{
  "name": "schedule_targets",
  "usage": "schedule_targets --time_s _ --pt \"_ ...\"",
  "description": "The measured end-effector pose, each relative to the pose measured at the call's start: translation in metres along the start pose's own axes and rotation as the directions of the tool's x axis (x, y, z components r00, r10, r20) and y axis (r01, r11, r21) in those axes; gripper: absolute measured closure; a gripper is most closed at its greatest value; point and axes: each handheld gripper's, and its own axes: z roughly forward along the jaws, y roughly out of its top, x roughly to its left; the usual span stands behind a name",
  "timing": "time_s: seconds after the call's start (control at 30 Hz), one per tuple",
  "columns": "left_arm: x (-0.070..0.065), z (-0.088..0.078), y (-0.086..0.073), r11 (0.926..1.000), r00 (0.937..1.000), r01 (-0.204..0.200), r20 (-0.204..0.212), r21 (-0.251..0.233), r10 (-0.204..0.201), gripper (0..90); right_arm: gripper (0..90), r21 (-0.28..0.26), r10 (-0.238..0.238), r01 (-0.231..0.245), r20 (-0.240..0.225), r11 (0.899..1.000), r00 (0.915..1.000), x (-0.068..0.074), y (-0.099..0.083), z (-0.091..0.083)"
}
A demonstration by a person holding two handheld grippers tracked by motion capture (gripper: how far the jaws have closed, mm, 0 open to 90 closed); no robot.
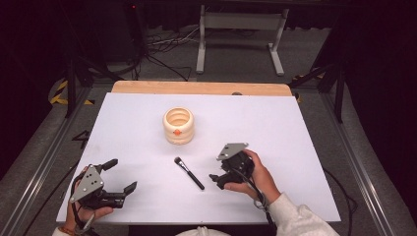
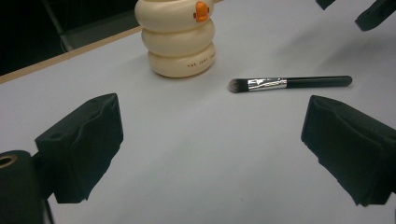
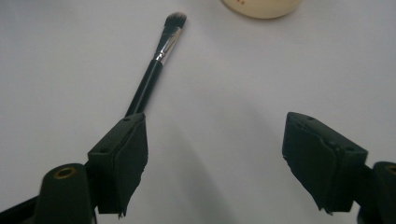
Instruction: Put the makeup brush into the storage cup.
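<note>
With its jaws apart and empty, the right gripper (image 1: 216, 178) should centre over the makeup brush (image 1: 189, 173) handle just left of it before closing squarely.

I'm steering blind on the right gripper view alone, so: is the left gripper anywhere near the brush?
Observer: No. The left gripper sits near the table's front left corner, apart from the brush.
Operator: Is it holding anything?
Observer: Nothing; its jaws are open over bare table.
Operator: I see a cream edge at the top. What is it?
Observer: A ribbed cream holder, open at the top, with an orange mark on its side.
Operator: Which end of the brush faces it?
Observer: The bristles.
</note>
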Motion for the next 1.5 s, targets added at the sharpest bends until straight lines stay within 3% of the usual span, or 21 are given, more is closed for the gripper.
schedule_targets --time_s 0.13,0.2,0.27,0.33,0.47,0.57,0.63,0.73,0.77,0.87,0.93,1.03,1.23,1.3,1.4,1.5 --pt "0.000 0.000 0.000 1.0000 1.0000 -0.002 0.003 0.001 0.002 6.4 29.4 0.096 0.015 -0.012 -0.028 0.995 0.9995 0.004 0.021 0.020" --pt "0.000 0.000 0.000 1.0000 1.0000 0.003 0.007 0.005 -0.003 6.4 31.6 0.146 0.025 -0.015 -0.070 0.989 0.9973 0.008 0.031 0.033" --pt "0.000 0.000 0.000 1.0000 1.0000 0.004 0.007 0.004 -0.004 6.4 34.0 0.166 0.026 -0.014 -0.067 0.986 0.9974 0.009 0.034 0.038" --pt "0.000 0.000 -0.001 1.0000 0.9999 0.005 0.009 0.002 -0.005 6.4 40.5 0.248 0.026 -0.002 -0.090 0.969 0.9956 0.012 0.041 0.053" --pt "0.000 0.000 -0.001 1.0000 0.9999 0.007 0.012 0.001 -0.007 6.4 48.0 0.342 0.023 0.020 -0.123 0.939 0.9921 0.013 0.044 0.067" --pt "0.001 0.000 -0.001 0.9999 0.9998 0.015 0.015 0.005 -0.015 6.4 47.4 0.367 0.023 0.037 -0.157 0.930 0.9873 0.018 0.047 0.066" --pt "0.000 0.000 -0.001 0.9999 0.9998 0.012 0.013 0.008 -0.012 6.4 46.2 0.369 0.011 0.048 -0.158 0.928 0.9874 0.020 0.050 0.065" --pt "0.000 0.000 -0.001 0.9999 0.9998 0.010 0.015 0.003 -0.010 6.5 42.6 0.344 0.015 0.029 -0.123 0.939 0.9923 0.020 0.056 0.059" --pt "0.000 0.000 -0.001 0.9999 0.9998 0.010 0.015 0.003 -0.010 6.5 44.1 0.321 0.025 0.015 -0.122 0.947 0.9922 0.020 0.058 0.055" --pt "0.001 0.001 -0.001 0.9998 0.9997 0.017 0.019 0.005 -0.017 6.6 42.8 0.297 0.037 0.011 -0.156 0.955 0.9870 0.023 0.060 0.052" --pt "0.001 0.001 -0.001 0.9997 0.9996 0.019 0.021 0.012 -0.019 6.6 43.0 0.322 0.030 0.035 -0.194 0.946 0.9806 0.032 0.060 0.057" --pt "0.000 0.001 -0.001 0.9998 0.9997 0.014 0.020 0.011 -0.014 6.7 43.4 0.361 0.019 0.052 -0.191 0.931 0.9813 0.038 0.057 0.069" --pt "0.001 0.001 -0.002 0.9996 0.9994 0.021 0.026 0.020 -0.022 6.8 48.9 0.390 0.002 0.064 -0.167 0.918 0.9860 0.041 0.057 0.077" --pt "0.001 0.002 -0.002 0.9996 0.9994 0.022 0.026 0.020 -0.022 6.9 58.4 0.395 -0.012 0.067 -0.140 0.916 0.9901 0.040 0.059 0.078" --pt "0.000 0.003 -0.002 0.9994 0.9993 0.022 0.029 0.029 -0.022 7.1 64.8 0.409 -0.029 0.079 -0.129 0.909 0.9912 0.041 0.060 0.078" --pt "-0.001 0.003 -0.002 0.9993 0.9990 0.022 0.037 0.031 -0.023 7.1 79.6 0.405 -0.052 0.103 -0.134 0.909 0.9896 0.042 0.061 0.078"
